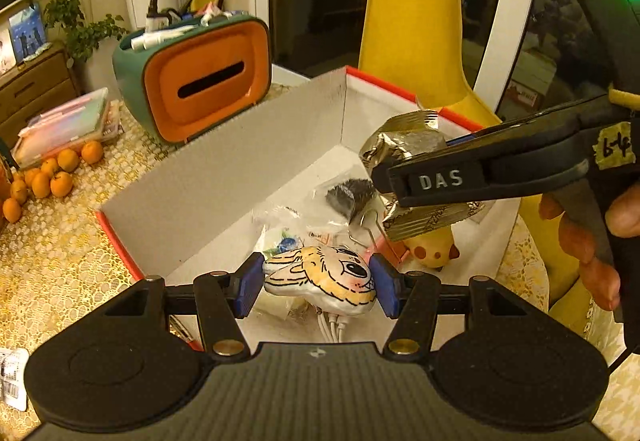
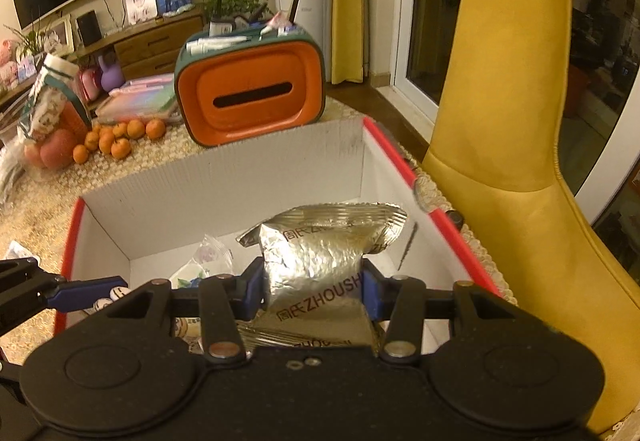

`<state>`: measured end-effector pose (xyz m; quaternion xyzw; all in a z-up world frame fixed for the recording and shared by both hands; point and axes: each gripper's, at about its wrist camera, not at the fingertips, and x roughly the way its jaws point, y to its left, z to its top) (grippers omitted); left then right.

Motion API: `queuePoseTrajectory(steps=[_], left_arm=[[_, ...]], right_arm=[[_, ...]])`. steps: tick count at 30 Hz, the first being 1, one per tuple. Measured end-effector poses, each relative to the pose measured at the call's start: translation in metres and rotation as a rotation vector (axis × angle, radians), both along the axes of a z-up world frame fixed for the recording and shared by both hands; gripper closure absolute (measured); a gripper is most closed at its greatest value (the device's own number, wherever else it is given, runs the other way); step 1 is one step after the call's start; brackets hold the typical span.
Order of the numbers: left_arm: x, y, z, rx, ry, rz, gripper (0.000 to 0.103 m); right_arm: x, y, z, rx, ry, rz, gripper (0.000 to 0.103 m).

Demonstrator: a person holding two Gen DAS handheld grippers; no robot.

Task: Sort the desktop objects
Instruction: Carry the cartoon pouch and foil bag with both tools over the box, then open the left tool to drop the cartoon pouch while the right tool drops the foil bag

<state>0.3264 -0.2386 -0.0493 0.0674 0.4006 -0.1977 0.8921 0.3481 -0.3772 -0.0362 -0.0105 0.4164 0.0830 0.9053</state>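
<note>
- Left wrist view: the left gripper (image 1: 318,283) is clamped on a flat cartoon toy (image 1: 320,275), held over the open box (image 1: 224,161).
- Right gripper (image 2: 314,291) squeezes a crumpled foil packet (image 2: 320,253) printed "ZHOUSH", above the same box.
- Its finger (image 1: 440,181) reads "DAS".
- The desk (image 1: 60,241) has a lace cloth, with oranges (image 1: 52,173) and an orange tissue box (image 1: 200,81).

You've got a crinkly, shiny foil packet (image 2: 320,261), a soft satiny printed plush (image 1: 320,275), and a matt corrugated cardboard box (image 1: 224,161) with a red outer skin. The tissue holder (image 2: 250,91) looks like smooth plastic, and the tablecloth (image 1: 56,241) is lacy.
</note>
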Motion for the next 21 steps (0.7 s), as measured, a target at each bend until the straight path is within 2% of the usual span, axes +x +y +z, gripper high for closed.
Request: queuePoseTrajectory(steps=[10,21], left_arm=[[0.011,-0.009,-0.02,0.033,0.052,-0.034,0.047],[0.022,-0.01,-0.027,0.024,0.149,-0.051,0.046]], right_arm=[[0.011,0.005,-0.02,-0.027,0.042,0.0,0.056],[0.012,0.007,-0.021,-0.04,0.035,0.01,0.053]])
